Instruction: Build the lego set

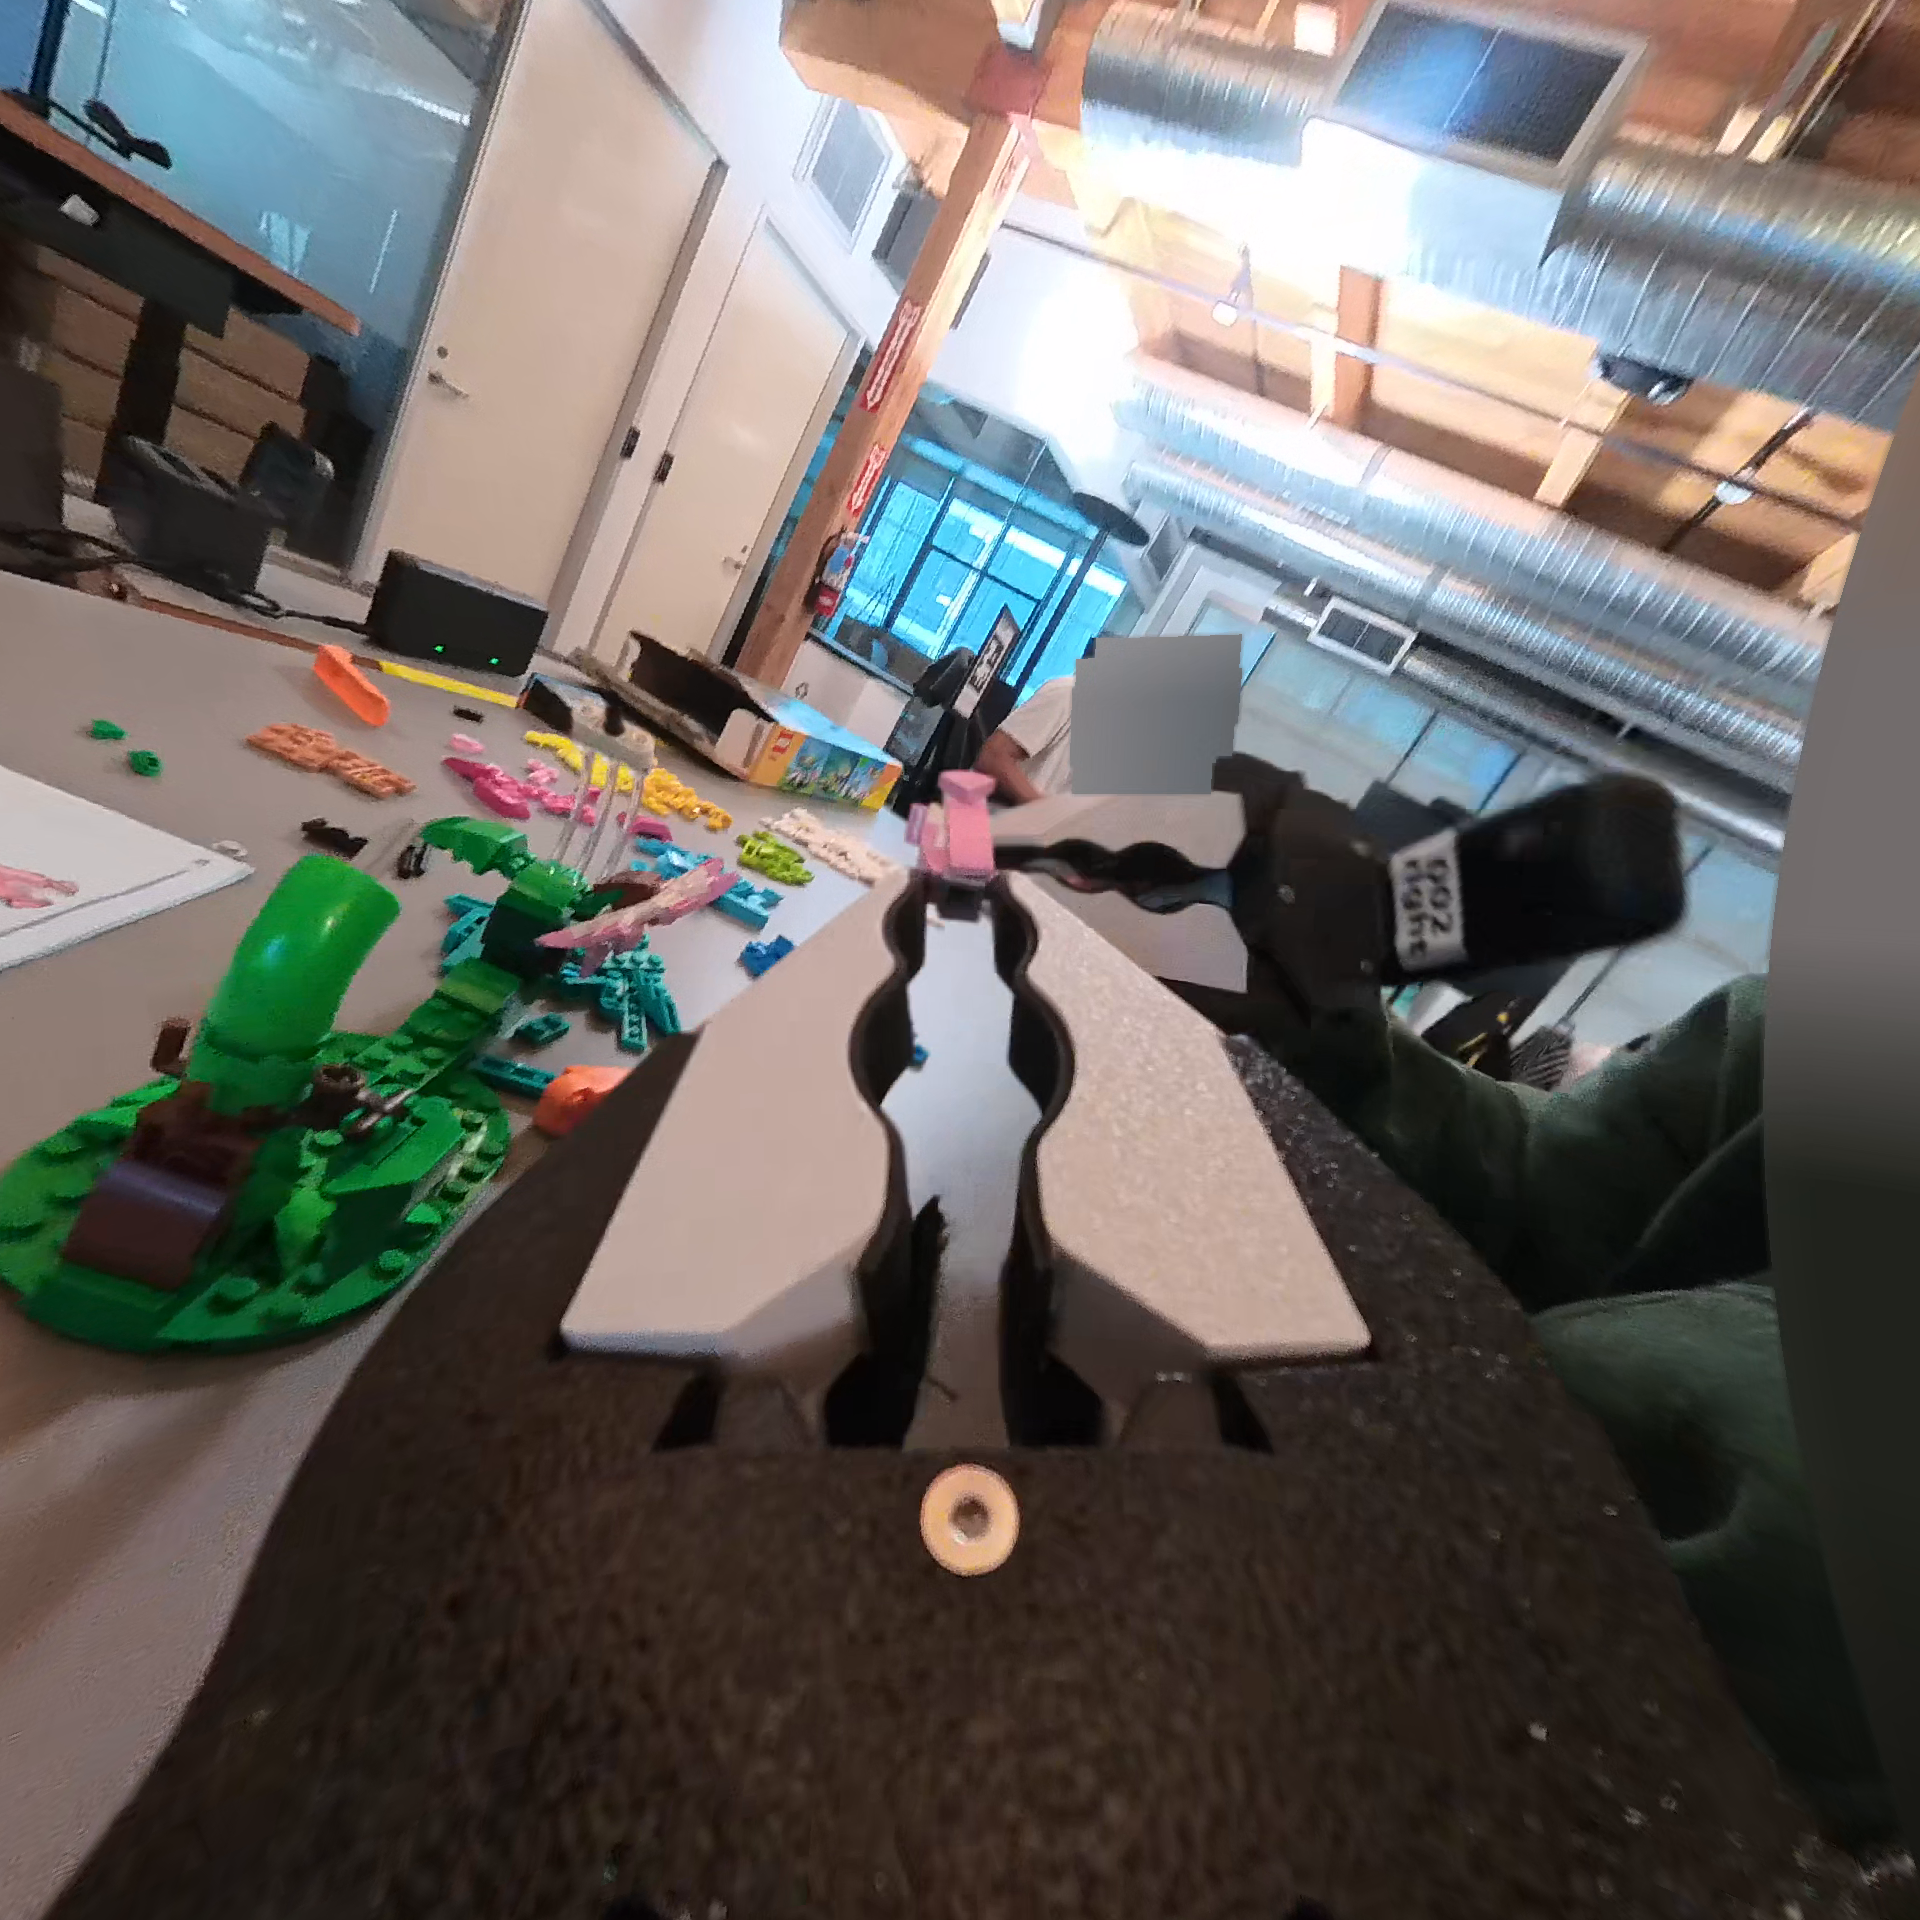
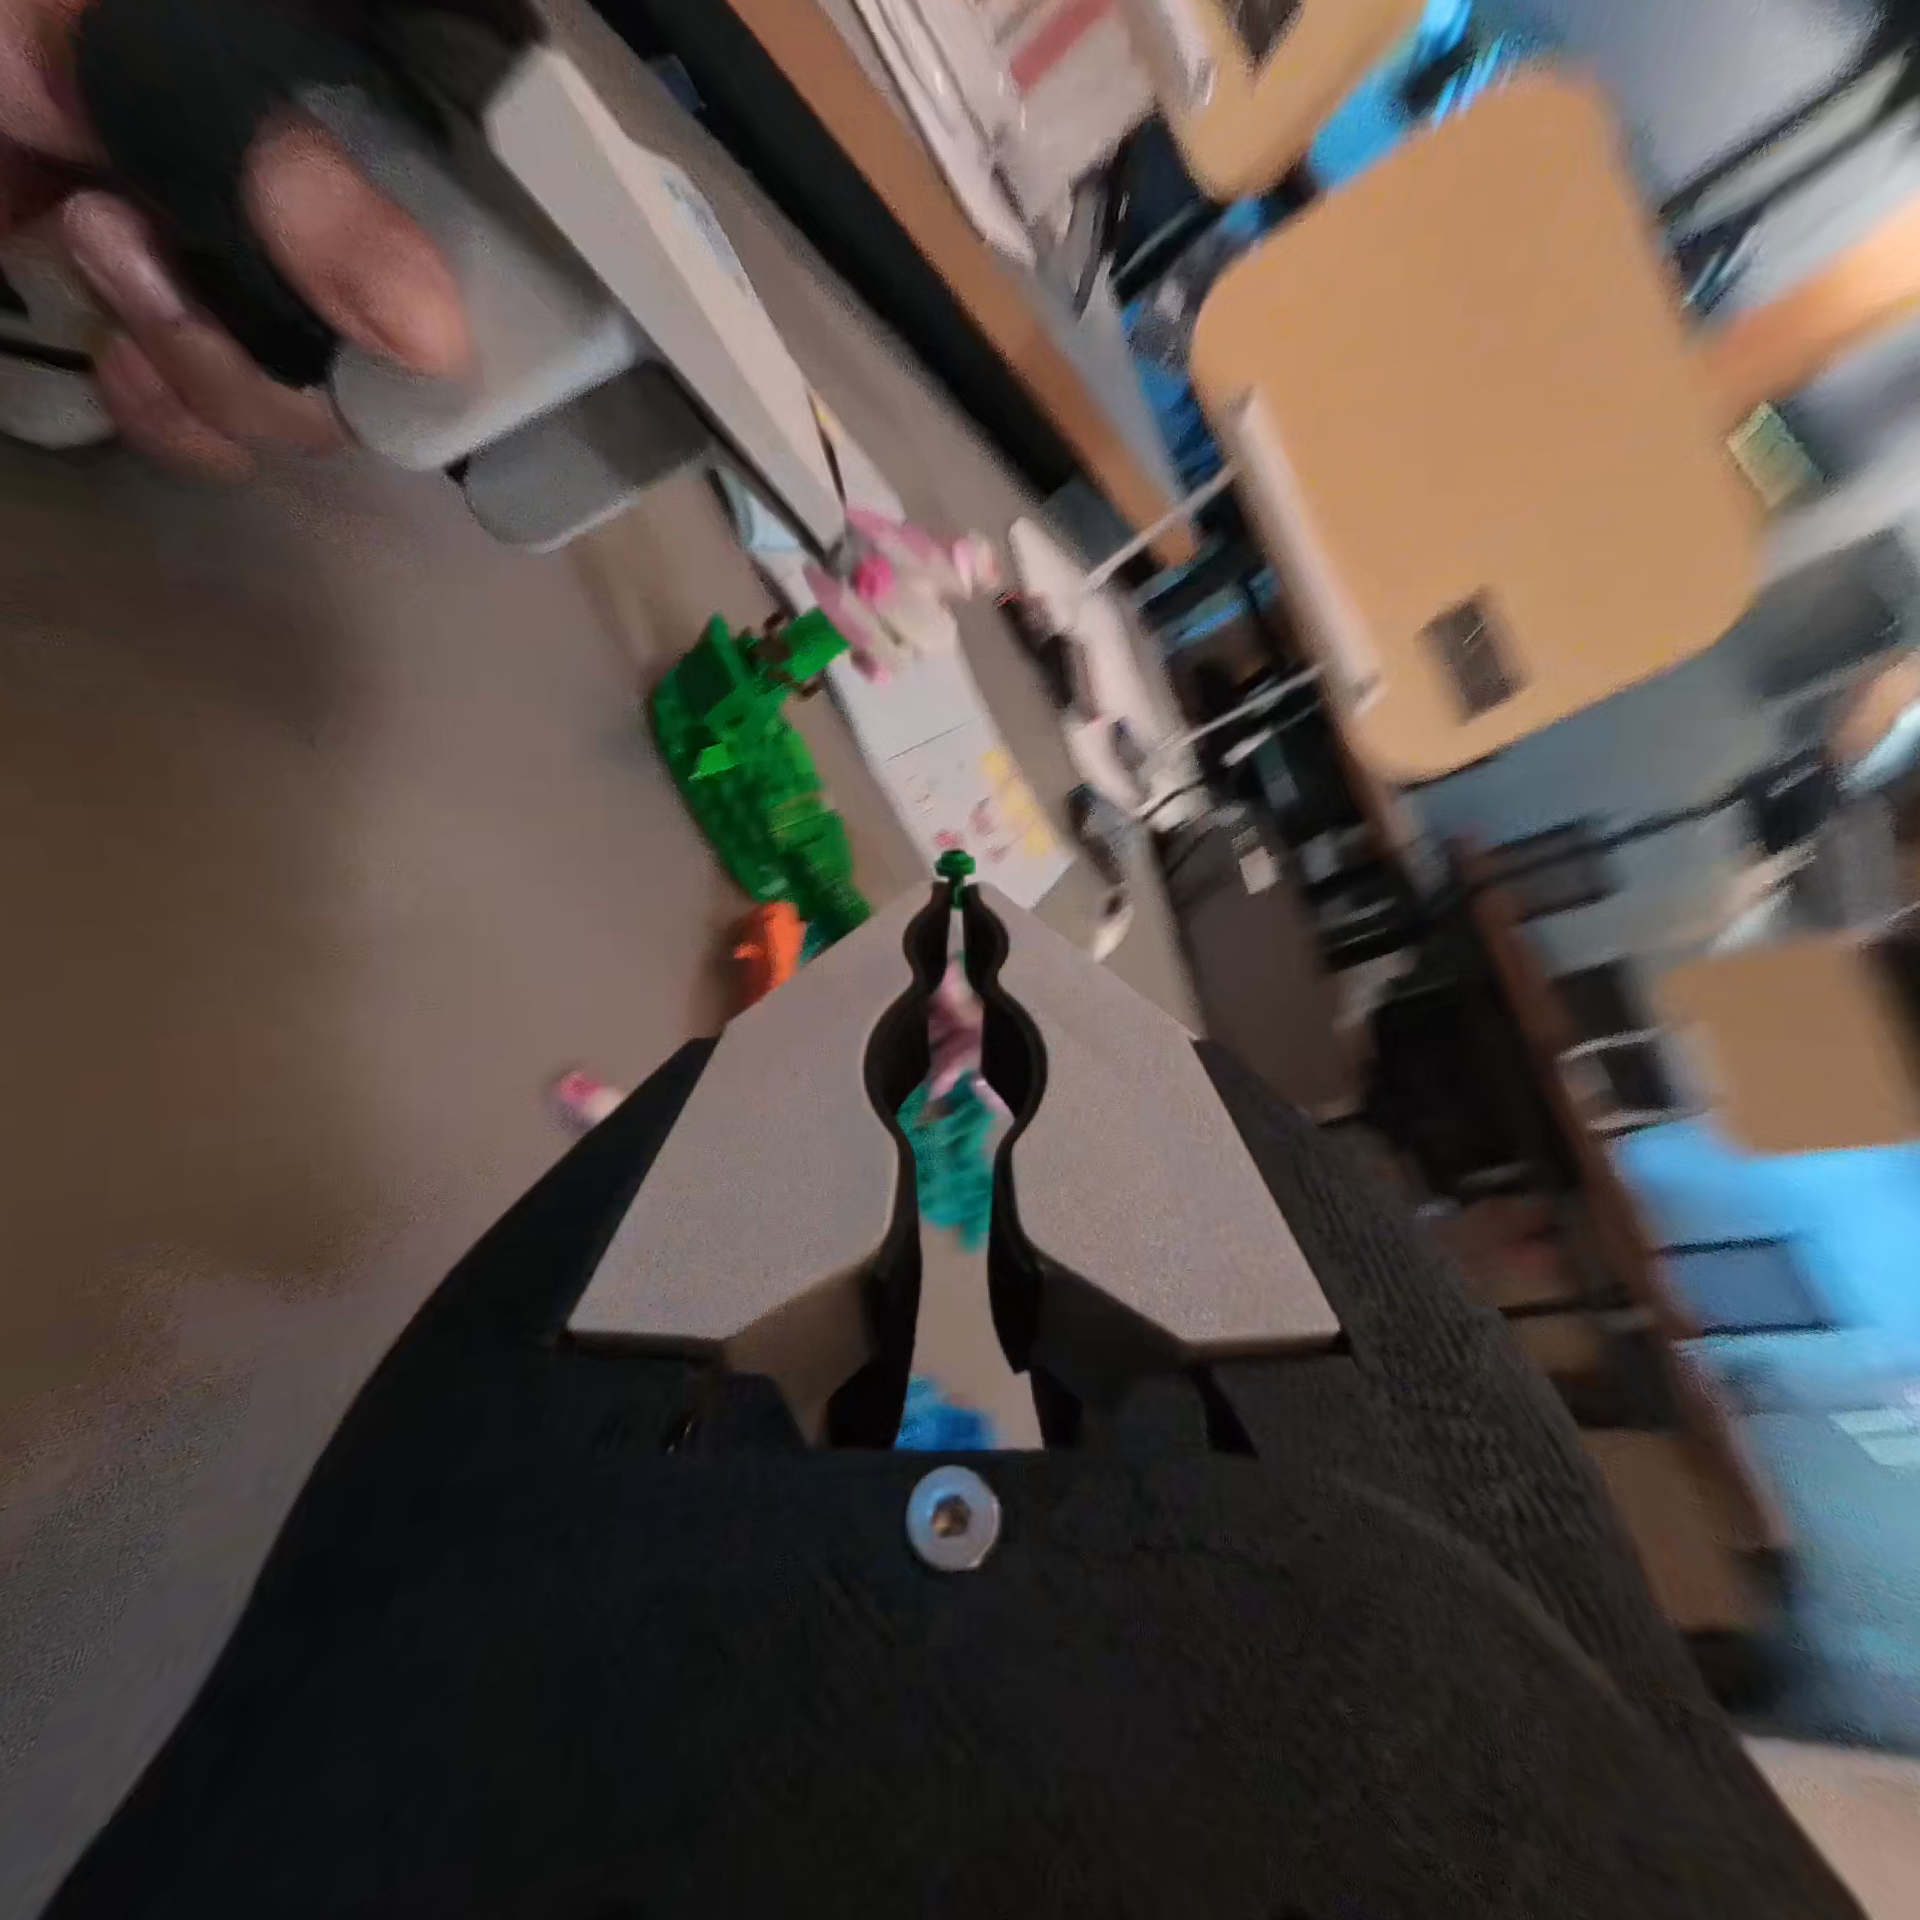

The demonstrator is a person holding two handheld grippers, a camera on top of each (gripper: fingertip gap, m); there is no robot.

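A small pink piece (image 1: 961, 842) sits at the centre of the left wrist view, pinched at the tips of the left gripper (image 1: 958, 896); its jaws are nearly closed on the piece's lower end. The right gripper (image 1: 1101, 868) reaches in from the right of that frame, its tips touching or just beside the pink piece; which, the frame does not show.

In the right wrist view, that gripper's jaws are almost together on a tiny green piece (image 2: 952, 864) just above frame centre. The view is heavily blurred.

The green build (image 1: 260, 1143), a round studded base with a curved green stem, stands on the desk (image 1: 156, 1455) at the lower left of the left wrist view. Behind it lie loose pieces sorted by colour: teal (image 1: 613, 987), pink (image 1: 520, 790), yellow (image 1: 665, 790), orange (image 1: 332, 758). A sheet of paper (image 1: 94, 862) lies at the left edge. The set's box (image 1: 800, 758) lies farther back, above centre.

A hand (image 2: 208, 301) grips the left gripper at the upper left of the right wrist view.
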